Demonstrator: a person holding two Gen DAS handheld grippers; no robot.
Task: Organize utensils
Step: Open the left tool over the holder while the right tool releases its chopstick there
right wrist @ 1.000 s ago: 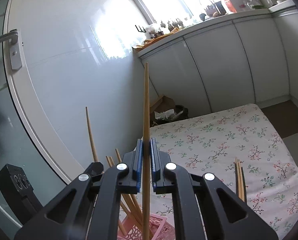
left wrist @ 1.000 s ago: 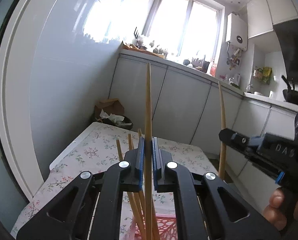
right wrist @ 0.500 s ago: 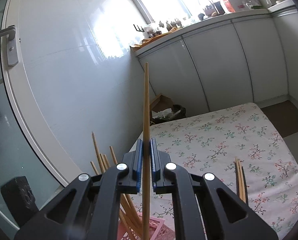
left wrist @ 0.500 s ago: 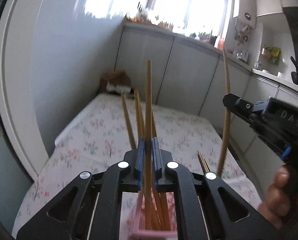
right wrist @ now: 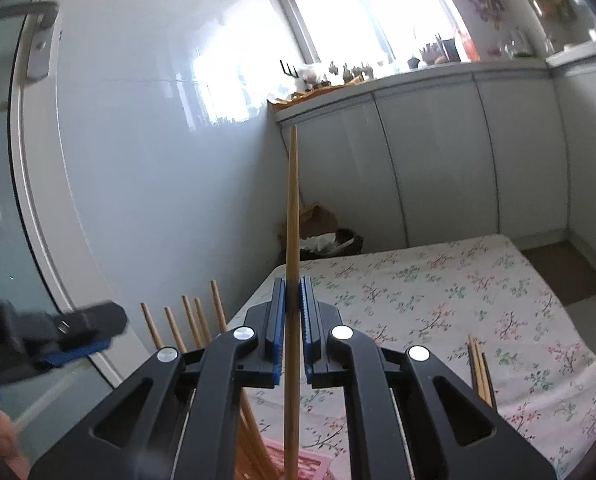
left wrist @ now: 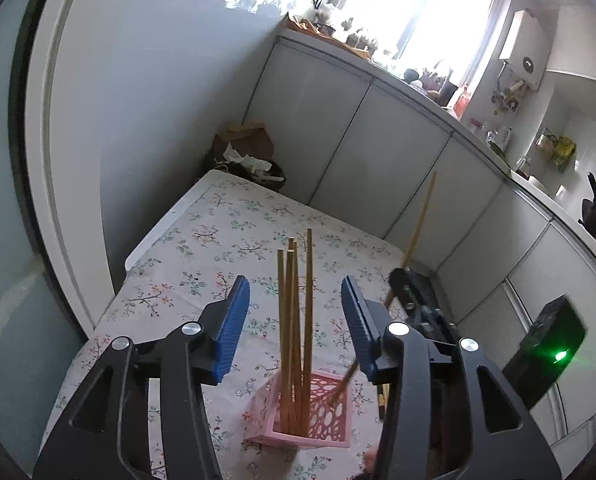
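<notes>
A pink lattice holder stands on the floral tablecloth with several wooden chopsticks upright in it. My left gripper hovers above and behind them. Its jaws are opening, and the blue pads touch nothing. My right gripper is shut on one chopstick. In the left wrist view that chopstick slants through the right gripper, and its lower end reaches the holder's right rim. The standing chopsticks and the holder also show in the right wrist view.
A few loose chopsticks lie near the table's right edge. A bin with a paper bag stands past the far end of the table. Grey cabinets run along the right, and a glossy wall and door close the left.
My left gripper has let go of its chopstick, which now stands in the holder, and has risen with its jaws spreading. The right gripper has brought its chopstick down to the holder.
</notes>
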